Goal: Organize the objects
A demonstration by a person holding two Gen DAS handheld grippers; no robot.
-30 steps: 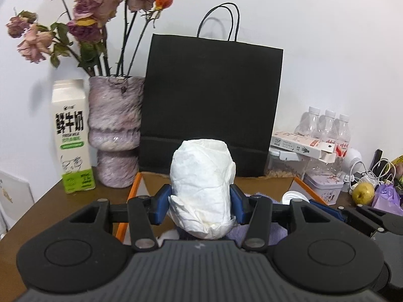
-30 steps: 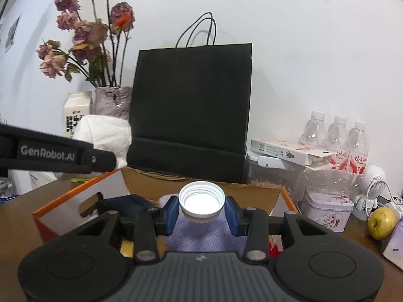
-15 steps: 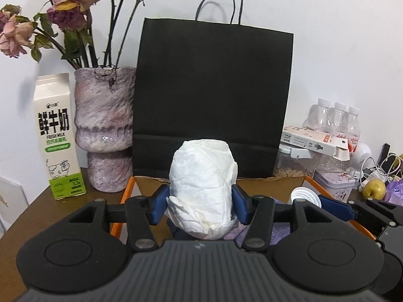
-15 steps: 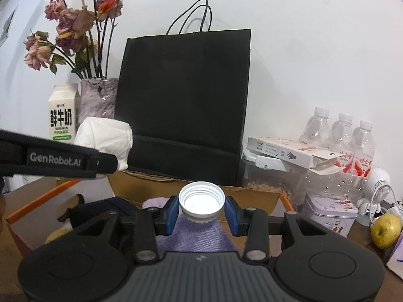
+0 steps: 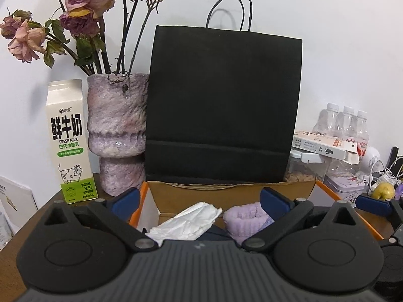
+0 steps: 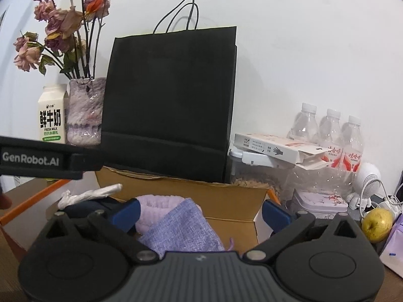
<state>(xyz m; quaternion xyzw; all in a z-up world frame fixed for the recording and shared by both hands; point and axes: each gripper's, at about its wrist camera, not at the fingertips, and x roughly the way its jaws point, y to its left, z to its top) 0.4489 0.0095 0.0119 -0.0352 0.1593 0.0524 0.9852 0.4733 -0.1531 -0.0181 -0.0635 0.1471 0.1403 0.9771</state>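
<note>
- Currently, the release step is judged complete: the crumpled white tissue (image 5: 187, 222) lies in the cardboard box (image 5: 226, 196), beside the purple sock (image 5: 245, 220).
- Next, withdrawal and a fresh pick are called for.
- Left gripper (image 5: 199, 200) and right gripper (image 6: 200, 212): jaws just opened wide, nothing held.

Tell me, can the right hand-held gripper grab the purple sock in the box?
Probably yes. The right hand-held gripper is open right above the sock, and nothing covers it in the box.
</note>
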